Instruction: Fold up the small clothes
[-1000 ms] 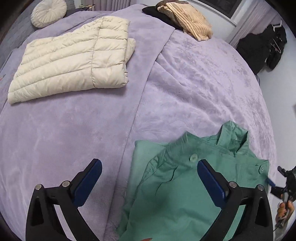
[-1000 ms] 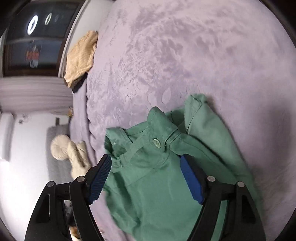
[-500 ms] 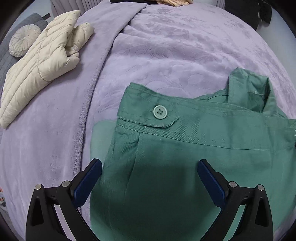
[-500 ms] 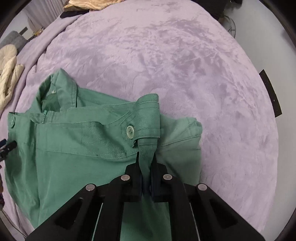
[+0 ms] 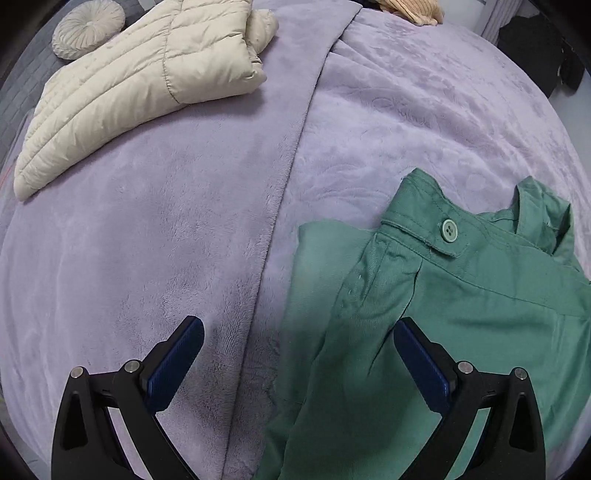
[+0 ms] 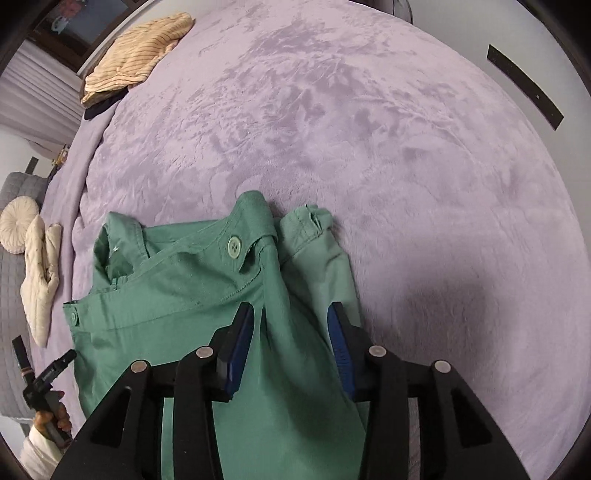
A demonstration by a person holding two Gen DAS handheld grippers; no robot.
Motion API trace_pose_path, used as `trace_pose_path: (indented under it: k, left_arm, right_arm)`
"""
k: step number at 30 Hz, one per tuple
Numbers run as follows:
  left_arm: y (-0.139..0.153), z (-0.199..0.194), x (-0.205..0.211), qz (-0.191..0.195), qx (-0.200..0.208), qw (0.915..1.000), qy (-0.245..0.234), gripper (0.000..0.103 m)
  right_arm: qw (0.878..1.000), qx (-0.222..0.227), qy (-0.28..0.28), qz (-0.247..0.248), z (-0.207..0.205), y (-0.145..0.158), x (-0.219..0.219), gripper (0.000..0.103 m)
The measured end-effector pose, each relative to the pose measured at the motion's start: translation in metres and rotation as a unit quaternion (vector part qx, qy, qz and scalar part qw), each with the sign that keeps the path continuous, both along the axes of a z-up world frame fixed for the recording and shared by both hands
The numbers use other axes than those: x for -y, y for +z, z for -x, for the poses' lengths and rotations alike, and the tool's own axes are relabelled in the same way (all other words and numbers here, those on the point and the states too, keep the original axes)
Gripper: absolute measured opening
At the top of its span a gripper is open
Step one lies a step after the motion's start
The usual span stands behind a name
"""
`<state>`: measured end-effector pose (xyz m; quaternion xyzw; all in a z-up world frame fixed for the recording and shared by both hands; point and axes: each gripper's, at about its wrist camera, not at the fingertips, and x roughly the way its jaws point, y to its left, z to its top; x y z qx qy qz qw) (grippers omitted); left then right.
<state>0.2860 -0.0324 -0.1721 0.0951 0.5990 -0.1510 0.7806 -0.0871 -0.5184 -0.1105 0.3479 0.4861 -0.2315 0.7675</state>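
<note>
A green garment (image 5: 461,314) with round buttons lies on the lilac blanket (image 5: 147,240); it also shows in the right wrist view (image 6: 177,295). My left gripper (image 5: 299,354) is open, low over the garment's left edge, its right finger over the cloth, its left finger over bare blanket. My right gripper (image 6: 291,339) is partly open, its blue pads on either side of a raised fold near the garment's right side, not clamped. The left gripper (image 6: 44,380) shows at the lower left of the right wrist view.
A folded cream puffer jacket (image 5: 147,81) lies at the back left, with a round cushion (image 5: 88,29) behind it. A tan striped garment (image 6: 136,55) lies at the far edge. A blanket seam (image 5: 291,166) runs down the middle.
My right gripper has opened and let go of the garment's fold. My left gripper has drawn back and to the left, so the garment now lies to its right.
</note>
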Motion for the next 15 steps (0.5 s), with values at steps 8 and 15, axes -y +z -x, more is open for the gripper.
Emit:
trace_pose_path:
  k: [8,15]
  left_arm:
    - [-0.025,-0.022,0.053,0.036,-0.055,0.9971,-0.039,0.047]
    - [-0.010,-0.018,0.017,0.051,-0.026,0.9974,-0.043,0.011]
  right_arm:
    - [1.000,-0.004,-0.008,-0.019,0.020,-0.005,-0.040,0.045]
    - [1.000,0.012,0.002,-0.027,0.032,0.007,-0.054,0.048]
